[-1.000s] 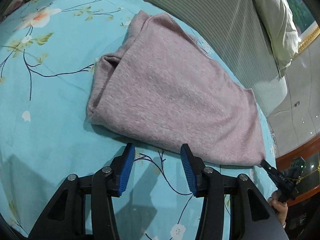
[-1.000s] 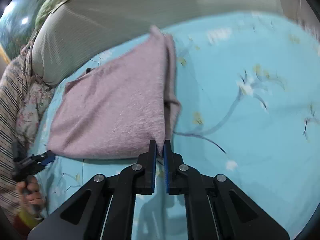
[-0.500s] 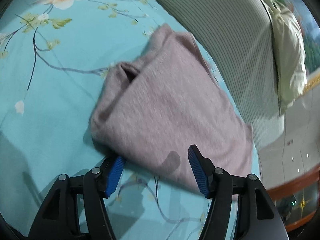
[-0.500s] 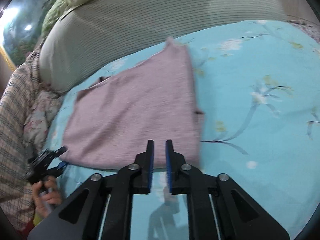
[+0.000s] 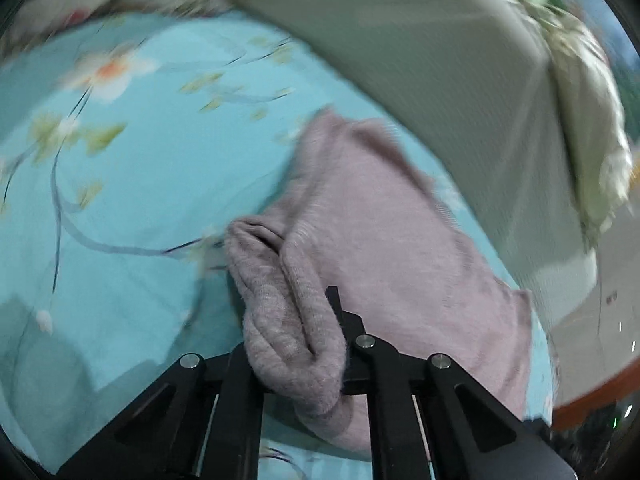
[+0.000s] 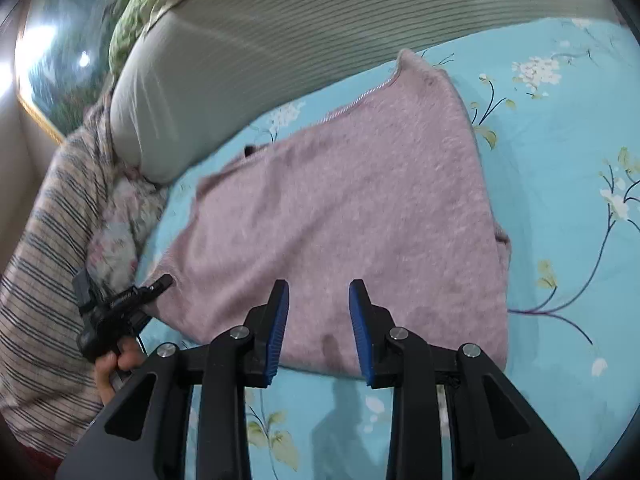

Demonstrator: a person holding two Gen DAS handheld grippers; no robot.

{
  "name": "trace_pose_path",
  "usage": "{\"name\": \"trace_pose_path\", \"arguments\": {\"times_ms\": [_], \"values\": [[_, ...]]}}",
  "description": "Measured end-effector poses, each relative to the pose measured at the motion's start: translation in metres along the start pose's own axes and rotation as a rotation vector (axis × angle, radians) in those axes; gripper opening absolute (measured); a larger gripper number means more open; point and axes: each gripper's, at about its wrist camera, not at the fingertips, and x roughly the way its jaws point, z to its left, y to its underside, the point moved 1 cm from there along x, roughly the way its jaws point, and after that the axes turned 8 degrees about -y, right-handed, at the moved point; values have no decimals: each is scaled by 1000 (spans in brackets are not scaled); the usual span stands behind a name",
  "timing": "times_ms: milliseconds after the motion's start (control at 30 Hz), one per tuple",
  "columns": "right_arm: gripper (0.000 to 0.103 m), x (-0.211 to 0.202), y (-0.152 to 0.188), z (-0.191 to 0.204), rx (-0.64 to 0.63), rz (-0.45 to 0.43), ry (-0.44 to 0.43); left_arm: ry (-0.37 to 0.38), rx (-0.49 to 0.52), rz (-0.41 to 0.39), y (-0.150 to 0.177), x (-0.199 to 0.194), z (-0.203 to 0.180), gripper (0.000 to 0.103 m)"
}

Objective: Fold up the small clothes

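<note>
A pinkish-mauve knit garment point(image 6: 352, 208) lies folded on the turquoise floral bedsheet point(image 6: 560, 160). In the left wrist view my left gripper point(image 5: 296, 340) is shut on the garment's near corner point(image 5: 288, 312), which bunches up between the fingers; the rest of the garment point(image 5: 400, 240) stretches away to the right. My right gripper point(image 6: 319, 328) is open and empty, its blue pads point(image 6: 280, 320) hovering over the garment's near edge. The left gripper also shows in the right wrist view point(image 6: 120, 308) at the garment's left corner.
A grey-green striped pillow point(image 6: 320, 40) lies behind the garment, with a pale pillow point(image 5: 592, 120) beyond it. A striped blanket and floral fabric point(image 6: 52, 240) lie at the bed's left side. A wooden edge and floor point(image 5: 592, 360) lie past the bed.
My left gripper moved forward and closed on the garment's near corner. My right gripper let go of the garment, opened and drew back a little; the garment now lies flatter.
</note>
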Motion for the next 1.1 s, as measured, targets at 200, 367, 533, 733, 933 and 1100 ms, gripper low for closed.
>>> {"name": "trace_pose_path", "arguments": {"times_ms": [200, 367, 533, 733, 933, 1100], "values": [[33, -11, -17, -16, 79, -52, -85, 180, 270, -31, 11, -22, -90, 7], [33, -4, -33, -20, 95, -46, -140, 268, 476, 17, 52, -15, -155, 7], [55, 27, -48, -22, 122, 10, -162, 258, 576, 124, 99, 18, -176, 7], [55, 79, -73, -13, 114, 99, -215, 317, 516, 154, 98, 21, -160, 7], [62, 155, -98, -13, 144, 208, -262, 352, 494, 139, 86, 6, -146, 6], [23, 195, -117, -17, 186, 225, -304, 351, 507, 141, 89, 3, -148, 6]]}}
